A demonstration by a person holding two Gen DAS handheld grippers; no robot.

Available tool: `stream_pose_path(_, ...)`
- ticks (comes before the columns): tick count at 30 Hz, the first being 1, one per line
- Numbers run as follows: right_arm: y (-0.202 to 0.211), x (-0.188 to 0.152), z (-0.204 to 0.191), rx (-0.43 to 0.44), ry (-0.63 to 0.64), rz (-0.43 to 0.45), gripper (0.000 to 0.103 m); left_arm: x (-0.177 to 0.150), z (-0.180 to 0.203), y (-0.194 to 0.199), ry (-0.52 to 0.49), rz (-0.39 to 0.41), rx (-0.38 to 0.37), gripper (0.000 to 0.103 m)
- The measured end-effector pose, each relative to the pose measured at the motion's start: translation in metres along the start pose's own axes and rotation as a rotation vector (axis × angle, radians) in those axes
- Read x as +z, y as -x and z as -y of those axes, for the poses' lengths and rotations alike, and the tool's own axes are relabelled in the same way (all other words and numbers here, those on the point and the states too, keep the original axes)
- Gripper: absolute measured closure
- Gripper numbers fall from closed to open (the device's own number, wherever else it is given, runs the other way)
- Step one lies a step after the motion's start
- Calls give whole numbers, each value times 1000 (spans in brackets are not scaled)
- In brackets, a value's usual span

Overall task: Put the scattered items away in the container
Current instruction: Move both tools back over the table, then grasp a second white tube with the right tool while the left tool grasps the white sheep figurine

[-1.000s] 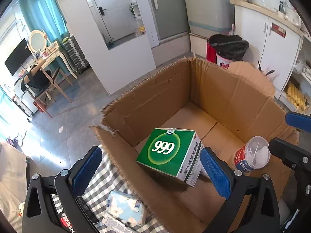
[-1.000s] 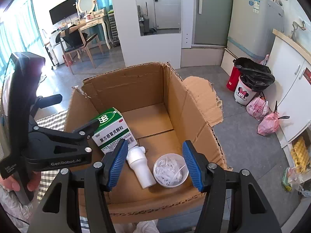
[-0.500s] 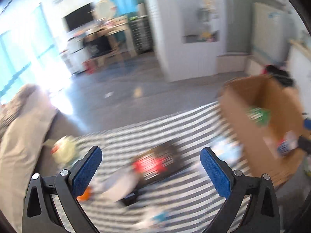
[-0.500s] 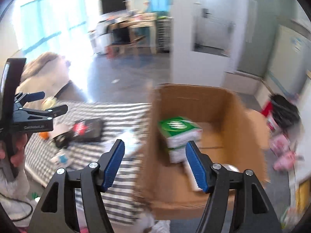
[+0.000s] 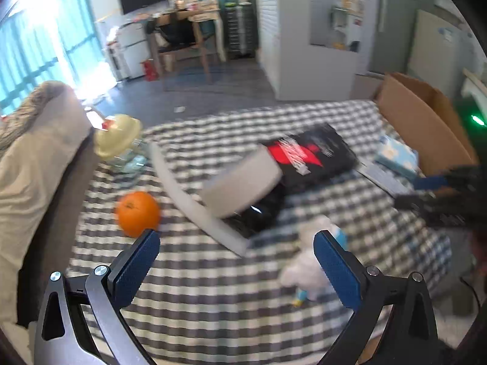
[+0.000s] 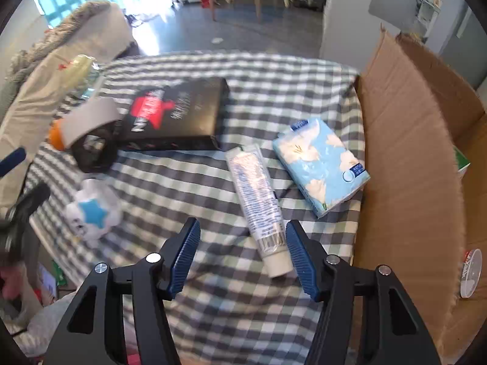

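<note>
The cardboard box (image 6: 408, 140) stands at the right edge of the checked cloth (image 6: 213, 191); it also shows in the left wrist view (image 5: 420, 115). My right gripper (image 6: 243, 240) is open and empty, just above a white tube (image 6: 258, 200). A blue tissue pack (image 6: 319, 164) lies right of the tube. My left gripper (image 5: 234, 258) is open and empty over the cloth, between an orange (image 5: 138, 213) and a white soft toy (image 5: 310, 261). A black box (image 5: 307, 158) with a grey band (image 5: 240, 182) on it lies ahead.
A jar with a yellow lid (image 5: 120, 143) stands at the cloth's far left beside beige bedding (image 5: 33, 167). A green box (image 6: 461, 161) and a plastic cup (image 6: 470, 270) lie inside the cardboard box. Beyond is grey floor with a desk and chair (image 5: 182, 39).
Both grippers have swung left, away from over the cardboard box, and now face the items on the checked cloth. Both stay open and empty.
</note>
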State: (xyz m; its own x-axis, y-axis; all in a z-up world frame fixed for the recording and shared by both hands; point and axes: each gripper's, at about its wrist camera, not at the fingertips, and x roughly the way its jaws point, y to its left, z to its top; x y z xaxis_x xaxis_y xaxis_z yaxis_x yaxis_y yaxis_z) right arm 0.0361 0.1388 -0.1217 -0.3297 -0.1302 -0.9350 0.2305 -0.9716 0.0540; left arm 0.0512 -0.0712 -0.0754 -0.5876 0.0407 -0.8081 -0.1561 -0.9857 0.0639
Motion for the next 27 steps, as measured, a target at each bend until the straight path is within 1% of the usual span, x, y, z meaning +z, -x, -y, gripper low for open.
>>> stream_pose_path(2, -7, 2, 1, -12, -9, -12, 48, -2, 5, -6, -15, -6, -45, 0)
stream_pose_path(3, -11, 2, 1, -19, -11, -18, 49, -2, 8, -9, -18, -7, -58, 0)
stream_pose_path(5, -17, 2, 3, -35, -12, -33, 55, -3, 13, -13, -28, -14, -78, 0)
stream_pose_path(9, -20, 2, 5, -49, -4, -31, 62, -4, 17, -21, -38, -27, -80, 0)
stream_pose_path(10, -19, 1, 6, -55, -2, -29, 68, -4, 17, -22, -37, -32, -79, 0)
stream_pose_path(11, -18, 0, 6, -62, 1, -28, 71, -5, 17, -24, -36, -36, -76, 0)
stream_pose_path(13, -16, -1, 6, -63, 14, -23, 74, -5, 18, -26, -31, -42, -73, 0)
stream_pose_path(16, -14, -3, 5, -74, 35, -14, 75, -6, 19, -28, -21, -50, -78, 0)
stream_pose_path(22, 0, -8, 9, -34, 27, 9, 76, -6, 19, -23, -27, -37, -50, 0)
stream_pose_path(24, 5, -9, 11, -29, 27, 18, 76, -5, 19, -18, -28, -24, -63, 0)
stream_pose_path(27, 16, -10, 13, -17, 23, 42, 76, -7, 22, -13, -42, -18, -121, 0)
